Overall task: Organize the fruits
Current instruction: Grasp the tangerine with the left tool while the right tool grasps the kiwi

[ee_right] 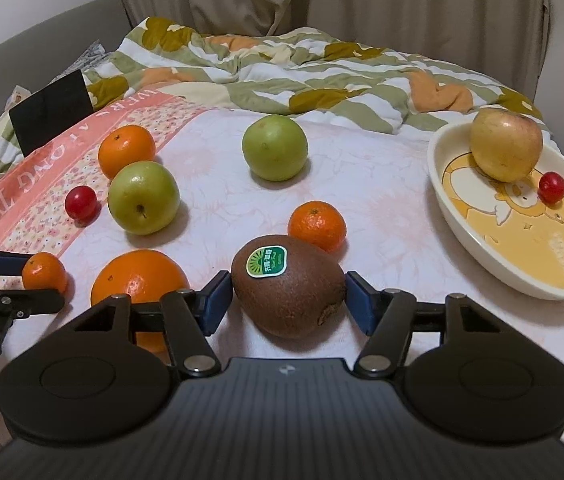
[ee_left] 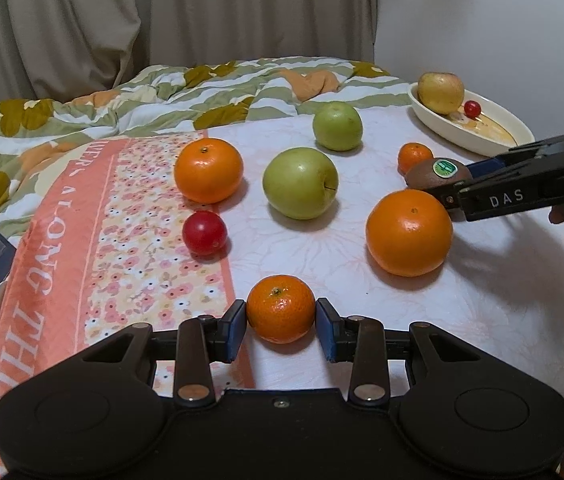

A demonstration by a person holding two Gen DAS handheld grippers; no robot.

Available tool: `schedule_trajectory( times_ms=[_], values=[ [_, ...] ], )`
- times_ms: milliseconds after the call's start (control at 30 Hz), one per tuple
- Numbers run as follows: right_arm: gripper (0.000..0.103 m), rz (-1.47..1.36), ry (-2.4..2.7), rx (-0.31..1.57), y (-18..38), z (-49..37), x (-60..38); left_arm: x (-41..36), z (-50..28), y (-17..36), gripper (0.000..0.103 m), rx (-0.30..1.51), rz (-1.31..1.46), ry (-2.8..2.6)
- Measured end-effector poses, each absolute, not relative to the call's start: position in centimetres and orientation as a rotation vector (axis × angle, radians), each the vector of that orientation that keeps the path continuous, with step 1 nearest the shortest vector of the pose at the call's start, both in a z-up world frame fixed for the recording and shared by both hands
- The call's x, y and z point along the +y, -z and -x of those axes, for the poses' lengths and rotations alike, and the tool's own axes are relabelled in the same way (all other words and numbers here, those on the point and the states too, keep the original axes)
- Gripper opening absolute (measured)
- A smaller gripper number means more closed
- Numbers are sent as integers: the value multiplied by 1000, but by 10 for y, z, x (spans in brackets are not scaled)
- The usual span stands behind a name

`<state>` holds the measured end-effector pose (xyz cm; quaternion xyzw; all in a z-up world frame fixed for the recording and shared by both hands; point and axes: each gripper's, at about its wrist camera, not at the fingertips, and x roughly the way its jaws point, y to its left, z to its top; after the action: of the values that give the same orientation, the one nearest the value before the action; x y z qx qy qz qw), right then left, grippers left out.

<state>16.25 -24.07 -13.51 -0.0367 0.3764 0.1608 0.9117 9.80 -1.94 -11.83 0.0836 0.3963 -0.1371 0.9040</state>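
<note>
Two grippers work over a pale floral cloth [ee_left: 481,300]. In the left wrist view, the left gripper [ee_left: 281,326] has its blue pads on either side of a small mandarin [ee_left: 280,308], touching or nearly touching it; I cannot tell whether it is truly clamped. Just ahead to the right sits a large orange [ee_left: 409,232], ahead to the left a cherry tomato [ee_left: 204,233], and beyond them a green apple [ee_left: 300,183], another orange [ee_left: 208,170] and a second green apple [ee_left: 337,125]. Far right, the right gripper [ee_left: 447,192] reaches the kiwi [ee_left: 437,174]

In the right wrist view, the right gripper [ee_right: 287,300] brackets the stickered kiwi [ee_right: 289,286] lying on the cloth; the pads sit right at its sides, though firm contact is unclear. Directly ahead rests a mandarin [ee_right: 317,225]. Ahead to the right, a cream dish [ee_right: 461,216] holds a yellowish apple [ee_right: 506,147] and a cherry tomato [ee_right: 552,187]. At the left edge, the left gripper [ee_right: 40,280] straddles its mandarin [ee_right: 44,273]
</note>
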Motion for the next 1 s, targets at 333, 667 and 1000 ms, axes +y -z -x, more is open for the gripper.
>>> schedule_trajectory(
  times_ms=[333, 667, 1000],
  values=[
    [76, 59, -315, 757, 120, -146, -239, -11, -88, 99, 41, 787, -154, 270],
    [76, 18, -278, 703, 72, -114, -247, -9, -69, 60, 41, 740, -139, 264],
    [76, -49, -173, 661, 16, -81, -285, -34, -60, 16, 41, 678, -87, 287]
  ],
)
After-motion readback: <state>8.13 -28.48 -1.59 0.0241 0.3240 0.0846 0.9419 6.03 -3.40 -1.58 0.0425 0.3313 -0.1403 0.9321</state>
